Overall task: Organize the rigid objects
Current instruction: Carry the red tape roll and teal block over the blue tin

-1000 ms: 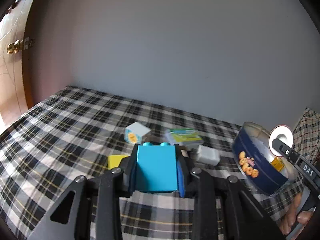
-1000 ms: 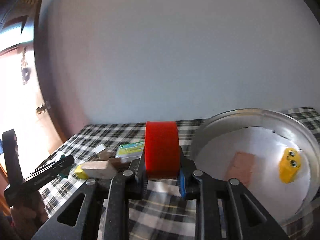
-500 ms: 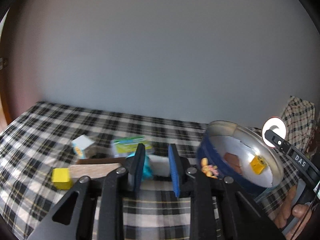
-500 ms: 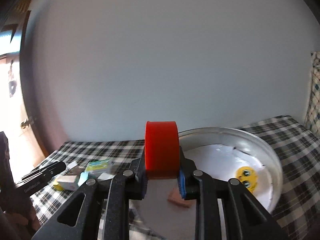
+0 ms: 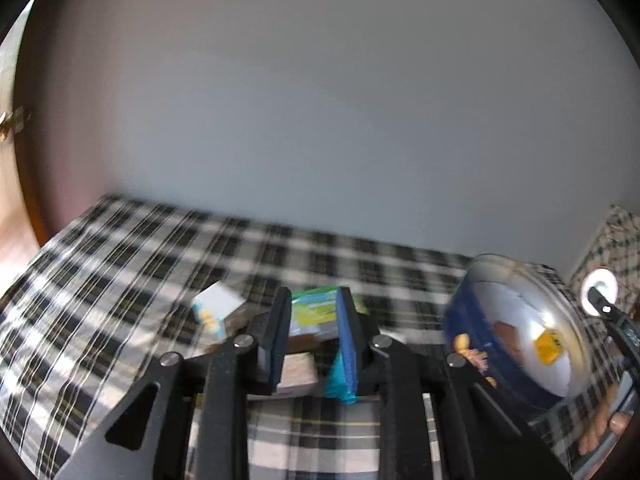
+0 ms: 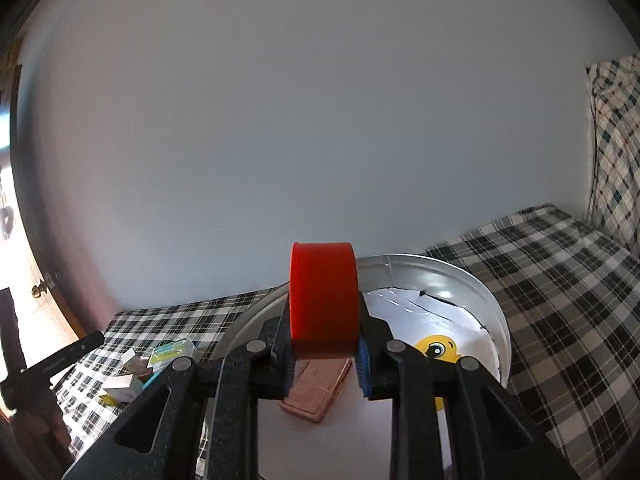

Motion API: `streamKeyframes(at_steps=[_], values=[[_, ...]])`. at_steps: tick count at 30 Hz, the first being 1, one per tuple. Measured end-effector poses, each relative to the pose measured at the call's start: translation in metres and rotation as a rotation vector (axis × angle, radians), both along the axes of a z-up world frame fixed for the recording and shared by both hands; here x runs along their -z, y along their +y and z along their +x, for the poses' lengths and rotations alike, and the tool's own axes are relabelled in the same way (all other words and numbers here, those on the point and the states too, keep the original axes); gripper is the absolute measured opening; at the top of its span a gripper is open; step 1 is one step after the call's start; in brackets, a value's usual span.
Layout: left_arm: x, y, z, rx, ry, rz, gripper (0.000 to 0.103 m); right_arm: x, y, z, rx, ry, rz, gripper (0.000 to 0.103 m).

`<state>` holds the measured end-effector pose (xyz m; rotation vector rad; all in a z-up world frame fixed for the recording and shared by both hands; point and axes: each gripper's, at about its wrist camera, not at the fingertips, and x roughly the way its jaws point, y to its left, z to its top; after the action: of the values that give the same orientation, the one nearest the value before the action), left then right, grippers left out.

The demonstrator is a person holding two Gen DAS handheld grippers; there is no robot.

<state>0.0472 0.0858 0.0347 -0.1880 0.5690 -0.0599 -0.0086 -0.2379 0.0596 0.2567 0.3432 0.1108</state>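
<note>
My right gripper point(image 6: 324, 314) is shut on a red cylinder point(image 6: 323, 296) and holds it upright over the round metal tin point(image 6: 460, 276). Inside the tin lie a brown block point(image 6: 320, 390) and a yellow duck block point(image 6: 438, 350). My left gripper point(image 5: 314, 298) is shut, with nothing between its blue pads point(image 5: 280, 332). It hangs low over a pile on the checked bed. Seen past it are a green box point(image 5: 316, 316), a wooden block point(image 5: 298, 372), a teal block point(image 5: 338, 382) and a white cube point(image 5: 216, 308). The left wrist view is blurred.
In the left wrist view the tin's blue wall point(image 5: 468, 332) is at the right, with a hand point(image 5: 604, 436) and the other gripper's body point(image 5: 612, 320) beside it. A checked pillow point(image 6: 616, 140) stands at the far right. A plain wall runs along the bed's far side.
My left gripper let go of the teal block and its jaws closed; the block now lies on the bed. My right gripper carried the red cylinder rightward until it was over the tin.
</note>
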Motion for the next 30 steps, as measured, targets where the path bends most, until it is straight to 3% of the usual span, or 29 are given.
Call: streamKeyframes(at_steps=[3, 5, 6, 9, 13, 16, 19, 22, 27, 30], values=[[0.018, -0.018, 0.005, 0.072, 0.063, 0.052, 0.025, -0.001, 0.007, -0.002, 0.003, -0.02, -0.048, 0.026], [0.032, -0.04, 0.013, 0.144, 0.104, 0.116, 0.047, 0.0, 0.011, -0.003, 0.0, -0.022, -0.07, 0.026], [0.038, -0.05, 0.017, 0.169, 0.116, 0.15, 0.048, 0.001, 0.013, -0.003, 0.001, -0.019, -0.075, 0.026], [0.05, -0.066, 0.03, 0.195, 0.159, 0.218, 0.048, 0.001, 0.012, -0.003, 0.001, -0.012, -0.069, 0.026], [0.065, -0.071, 0.046, 0.202, 0.233, 0.238, 0.041, 0.0, 0.008, -0.002, 0.007, -0.007, -0.044, 0.026], [0.073, -0.066, 0.054, 0.215, 0.304, 0.174, 0.032, 0.0, 0.006, -0.001, 0.006, -0.001, -0.034, 0.026], [0.073, -0.059, 0.054, 0.216, 0.302, 0.121, 0.031, 0.0, 0.007, 0.0, 0.005, 0.002, -0.039, 0.026], [0.072, -0.057, 0.048, 0.203, 0.285, 0.119, 0.03, 0.0, 0.009, 0.0, 0.008, -0.001, -0.052, 0.026], [0.051, -0.053, 0.021, 0.133, 0.141, 0.122, 0.03, -0.005, 0.006, -0.004, 0.025, -0.024, -0.048, 0.026], [0.033, -0.054, 0.009, 0.136, 0.067, 0.065, 0.03, -0.008, -0.002, -0.006, 0.032, -0.036, -0.026, 0.026]])
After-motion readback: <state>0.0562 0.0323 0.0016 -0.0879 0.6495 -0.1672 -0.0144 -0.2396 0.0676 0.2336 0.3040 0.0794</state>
